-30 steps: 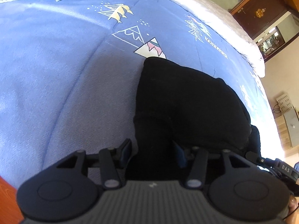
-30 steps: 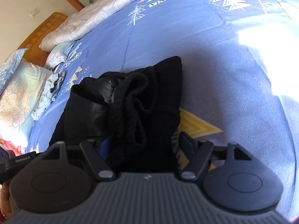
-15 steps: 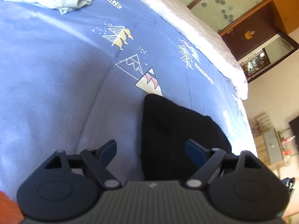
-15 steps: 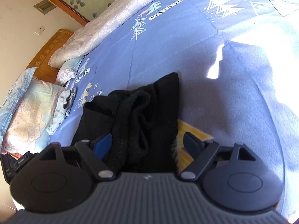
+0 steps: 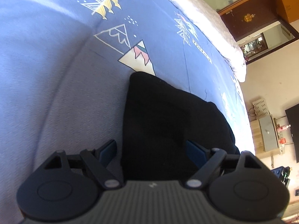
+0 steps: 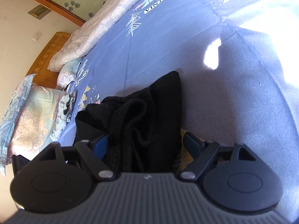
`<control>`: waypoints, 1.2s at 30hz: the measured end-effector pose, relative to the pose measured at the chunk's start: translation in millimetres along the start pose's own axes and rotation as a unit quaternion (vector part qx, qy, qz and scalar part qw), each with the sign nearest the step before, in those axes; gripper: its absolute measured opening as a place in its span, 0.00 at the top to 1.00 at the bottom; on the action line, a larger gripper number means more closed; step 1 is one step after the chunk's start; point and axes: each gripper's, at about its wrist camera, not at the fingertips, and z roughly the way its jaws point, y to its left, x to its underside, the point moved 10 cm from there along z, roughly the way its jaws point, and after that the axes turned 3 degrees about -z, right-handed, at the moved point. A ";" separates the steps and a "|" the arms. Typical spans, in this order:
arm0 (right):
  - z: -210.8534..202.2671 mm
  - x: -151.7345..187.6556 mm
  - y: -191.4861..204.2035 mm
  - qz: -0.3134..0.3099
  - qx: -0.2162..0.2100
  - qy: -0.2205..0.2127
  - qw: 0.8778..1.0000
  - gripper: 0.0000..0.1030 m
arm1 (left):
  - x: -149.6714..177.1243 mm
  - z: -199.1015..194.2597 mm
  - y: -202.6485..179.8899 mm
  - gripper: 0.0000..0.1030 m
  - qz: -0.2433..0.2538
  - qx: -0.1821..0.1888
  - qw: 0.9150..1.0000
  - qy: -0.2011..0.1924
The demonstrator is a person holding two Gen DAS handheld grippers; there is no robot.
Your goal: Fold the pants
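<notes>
Black pants (image 5: 168, 115) lie folded in a compact bundle on a blue printed bedsheet (image 5: 46, 74). In the left wrist view my left gripper (image 5: 151, 149) is open, its fingers standing either side of the near end of the bundle. In the right wrist view the pants (image 6: 149, 112) show bunched, rumpled folds on top. My right gripper (image 6: 145, 143) is open, its fingers straddling the near end of the bundle without squeezing it.
A pale rolled quilt (image 6: 104, 24) runs along the far side of the bed. Floral pillows (image 6: 28, 123) and a grey-green garment (image 6: 67, 104) lie by the wooden headboard (image 6: 46, 54). A dark wooden door (image 5: 250, 18) and a low cabinet (image 5: 267, 132) stand beyond the bed.
Both grippers have opened and let go of the pants. They pulled back and rose slightly, then the left one came close over the bundle again. The pants stayed on the bed.
</notes>
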 end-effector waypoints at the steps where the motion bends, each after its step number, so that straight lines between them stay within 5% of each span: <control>1: 1.6 -1.3 0.2 -0.001 -0.001 0.001 1.000 0.16 | 0.7 3.1 -1.8 0.20 0.001 0.002 1.000 0.001; 6: 13.2 -0.9 1.0 -0.005 -0.014 0.016 1.000 0.14 | 6.2 16.0 -13.7 0.23 0.014 0.014 1.000 0.000; 9: 17.8 0.4 7.7 -0.024 -0.011 0.022 0.999 0.15 | 10.3 21.2 -18.3 0.48 0.034 -0.006 0.999 -0.008; 11: 17.9 1.8 13.8 -0.063 0.012 0.022 0.998 0.32 | 11.0 20.2 -21.9 0.64 0.043 -0.012 0.999 -0.015; 16: 5.2 4.0 29.2 -0.132 0.054 -0.005 0.990 0.49 | 10.3 0.4 -41.4 0.80 0.096 -0.032 0.994 -0.052; 28: 0.8 -4.5 95.7 -0.234 0.042 -0.059 0.969 0.57 | -19.5 -55.5 -75.2 0.81 0.116 0.006 0.985 -0.125; 36: 19.0 -55.7 145.0 -0.290 0.041 -0.114 0.949 0.57 | -99.7 -62.4 -109.7 0.81 0.168 -0.015 0.973 -0.160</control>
